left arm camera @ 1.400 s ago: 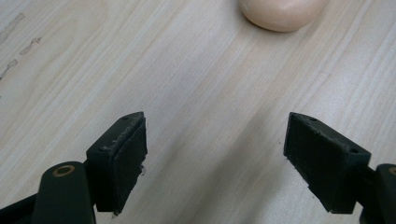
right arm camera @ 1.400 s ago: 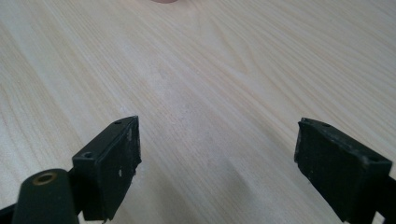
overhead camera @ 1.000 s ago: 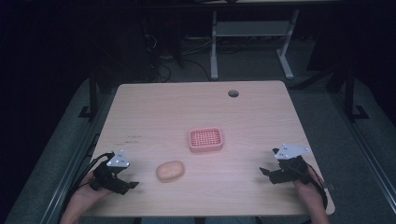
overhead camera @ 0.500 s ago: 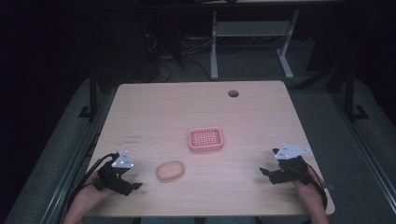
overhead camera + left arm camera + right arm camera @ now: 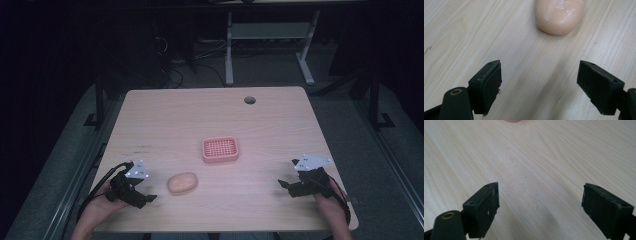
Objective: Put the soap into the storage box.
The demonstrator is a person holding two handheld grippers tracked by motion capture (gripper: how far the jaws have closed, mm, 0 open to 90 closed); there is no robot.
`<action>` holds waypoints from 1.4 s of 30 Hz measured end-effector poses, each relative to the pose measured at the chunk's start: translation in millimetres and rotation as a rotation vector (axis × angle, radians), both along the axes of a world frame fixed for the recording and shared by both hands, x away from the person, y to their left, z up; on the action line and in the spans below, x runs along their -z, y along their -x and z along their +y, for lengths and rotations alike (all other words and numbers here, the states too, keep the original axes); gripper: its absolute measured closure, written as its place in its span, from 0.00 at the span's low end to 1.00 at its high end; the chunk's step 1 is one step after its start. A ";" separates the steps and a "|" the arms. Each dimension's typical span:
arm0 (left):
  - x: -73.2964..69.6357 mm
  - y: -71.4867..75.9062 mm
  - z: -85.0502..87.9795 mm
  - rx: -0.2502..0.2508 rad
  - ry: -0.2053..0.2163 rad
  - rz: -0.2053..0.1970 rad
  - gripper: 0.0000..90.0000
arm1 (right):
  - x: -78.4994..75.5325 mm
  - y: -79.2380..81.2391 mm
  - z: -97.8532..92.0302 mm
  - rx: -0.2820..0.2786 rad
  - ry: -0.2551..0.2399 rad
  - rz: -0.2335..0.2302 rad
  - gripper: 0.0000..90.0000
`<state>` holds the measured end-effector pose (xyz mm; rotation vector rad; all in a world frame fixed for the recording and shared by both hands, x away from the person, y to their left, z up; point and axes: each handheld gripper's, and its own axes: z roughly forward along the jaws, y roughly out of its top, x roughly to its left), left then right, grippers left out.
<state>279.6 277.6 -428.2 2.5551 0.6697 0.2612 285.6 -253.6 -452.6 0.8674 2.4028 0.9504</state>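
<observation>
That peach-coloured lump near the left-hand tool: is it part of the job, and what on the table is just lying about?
In the job:
- soap bar, ahead of the open left gripper, whose jaws have just been opening; nothing between them
- pink soap dish, the likely place for it

Lying about:
- right gripper, open and idle
- cable hole in the table

A pink perforated tray lies near the middle of the light wooden surface, well clear of every edge. A round dark hole sits near the far edge, toward the far right corner.
</observation>
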 end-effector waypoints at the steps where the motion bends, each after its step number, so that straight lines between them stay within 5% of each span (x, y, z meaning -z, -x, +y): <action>1: -0.6 -0.7 -0.9 0.006 -0.004 -0.003 0.22 | 0.0 0.2 0.2 0.001 0.000 0.001 0.15; 15: -9.3 -5.4 -15.0 0.047 -0.032 -0.019 0.22 | 0.4 0.6 1.1 0.003 -0.006 0.005 0.16; 42: -12.5 -21.9 -59.1 0.135 -0.077 0.013 0.22 | 0.1 0.7 0.5 0.004 -0.013 0.005 0.16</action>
